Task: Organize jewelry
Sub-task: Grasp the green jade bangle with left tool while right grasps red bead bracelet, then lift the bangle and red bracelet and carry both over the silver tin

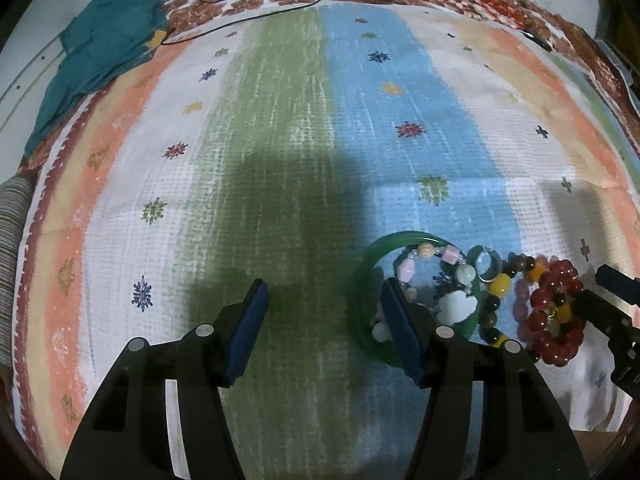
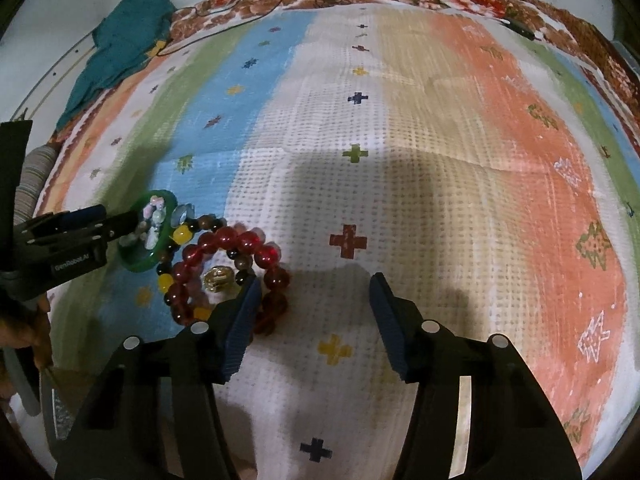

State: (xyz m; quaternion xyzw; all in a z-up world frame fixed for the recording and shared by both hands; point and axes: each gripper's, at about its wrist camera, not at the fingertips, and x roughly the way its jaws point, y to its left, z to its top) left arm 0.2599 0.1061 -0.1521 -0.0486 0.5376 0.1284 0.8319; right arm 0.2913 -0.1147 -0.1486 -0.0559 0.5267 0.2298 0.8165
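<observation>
Striped cloth in green, blue, white and orange bands, dotted with small motifs, covers the surface, with a teal cloth crumpled at its far left corner. Near the front edge lies a cluster of jewelry: a green bangle with a pastel bead bracelet inside it, a small ring, a dark and yellow bead bracelet, and a red bead bracelet around a gold charm. The left tongs stand open over the cloth, the right pad above the bangle. The right tongs also stand open and hold nothing; their left pad overlaps the red beads, but I cannot tell if it touches them.
</observation>
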